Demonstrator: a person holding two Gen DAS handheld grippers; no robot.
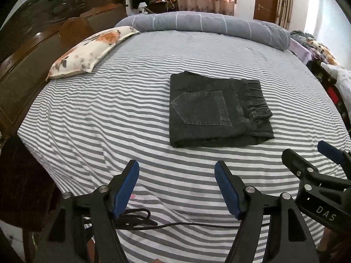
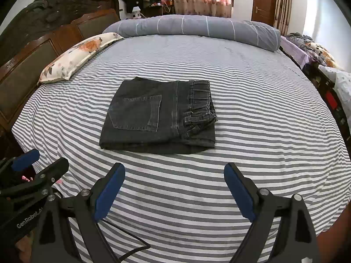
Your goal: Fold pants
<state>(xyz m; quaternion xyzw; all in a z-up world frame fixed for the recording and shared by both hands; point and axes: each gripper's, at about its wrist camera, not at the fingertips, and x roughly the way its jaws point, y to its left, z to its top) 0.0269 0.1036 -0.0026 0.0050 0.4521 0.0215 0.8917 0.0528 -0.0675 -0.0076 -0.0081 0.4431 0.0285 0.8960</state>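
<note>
**Folded pants lie ahead of both spread claws**

Nearest the left claw [image 1: 176, 168], a black cable [image 1: 175, 225] runs across the striped sheet [image 1: 109, 118] just beneath and behind its fingertips. Its two blue-padded fingers stand wide apart with nothing between them. Just to its right the right claw [image 1: 307, 151] shows at the frame edge, tips pointing the same way.

The right claw [image 2: 174, 171] in its own view is likewise spread wide and empty, hovering over the sheet; the left claw [image 2: 42, 156] sits close on its left side.

Beyond both sets of fingertips, apart from them, lie the pants [image 1: 217, 109], dark denim folded into a compact rectangle, back pocket up, elastic waistband along the right edge. From the left claw they sit ahead and a little to the right; from the right claw the pants [image 2: 158, 114] sit ahead and slightly left.

Farther off to the left rests a floral pillow [image 1: 87, 50] by the wooden headboard [image 1: 33, 41]. Farthest ahead, a rolled grey duvet [image 1: 197, 24] spans the bed's far edge.
</note>
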